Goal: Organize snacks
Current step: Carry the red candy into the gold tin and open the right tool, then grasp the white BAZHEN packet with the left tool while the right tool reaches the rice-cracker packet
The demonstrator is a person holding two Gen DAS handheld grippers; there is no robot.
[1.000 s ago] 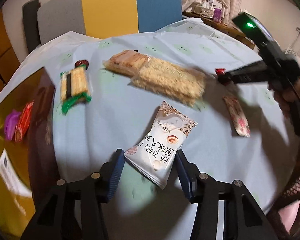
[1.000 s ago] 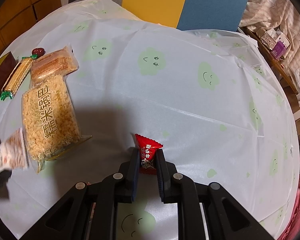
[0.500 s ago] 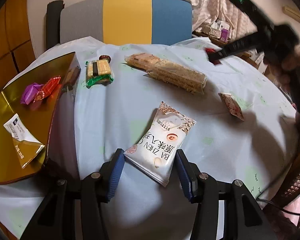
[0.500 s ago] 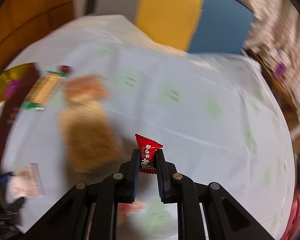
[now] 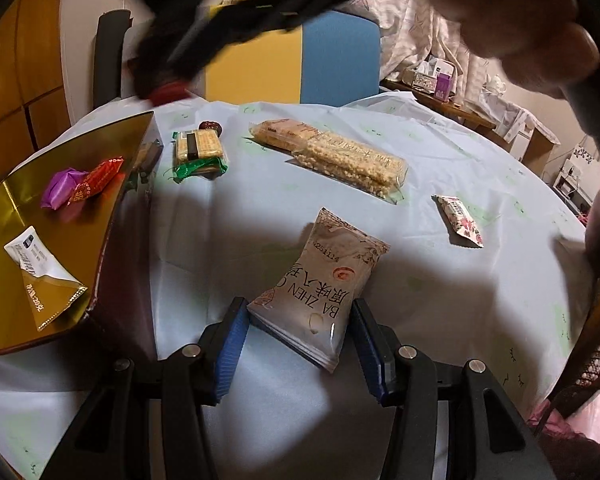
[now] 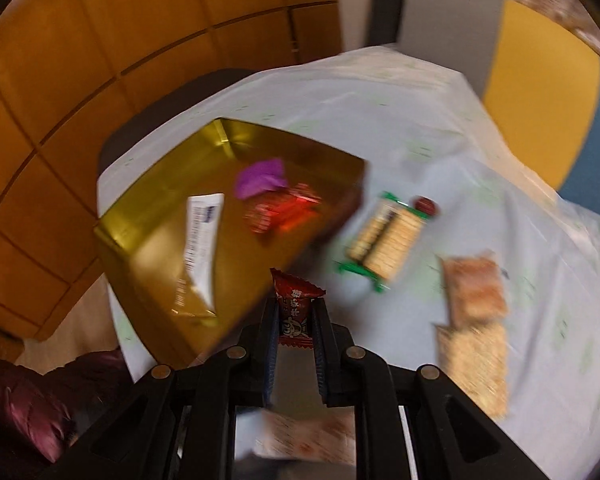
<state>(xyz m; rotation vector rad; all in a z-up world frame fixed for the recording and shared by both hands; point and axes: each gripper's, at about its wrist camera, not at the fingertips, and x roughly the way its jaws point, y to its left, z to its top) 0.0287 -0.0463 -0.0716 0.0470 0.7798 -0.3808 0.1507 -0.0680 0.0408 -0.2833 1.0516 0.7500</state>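
Observation:
My left gripper [image 5: 296,320] is shut on a white snack packet [image 5: 320,288] printed "BA ZHEN" and holds it above the pale blue tablecloth. My right gripper [image 6: 296,316] is shut on a small red candy [image 6: 295,308], held in the air by the near edge of the gold box [image 6: 160,248]. In the left wrist view the right gripper is a dark blur at the top, with the red candy [image 5: 170,90] above the gold box [image 5: 16,248]. The box holds a purple candy [image 5: 60,186], a red candy [image 5: 96,180] and a gold-and-white sachet [image 5: 40,272].
On the cloth lie a green-wrapped biscuit pack [image 5: 198,152], a long puffed-rice bar [image 5: 352,162] overlapping an orange-tinted cracker pack [image 5: 284,134], a small floral packet [image 5: 460,220] and a dark red sweet [image 5: 210,125]. A grey, yellow and blue chair [image 5: 300,64] stands behind the table.
My right gripper has swung left across the table with the red candy, from over the right side to above the gold box. The left gripper still holds the white packet.

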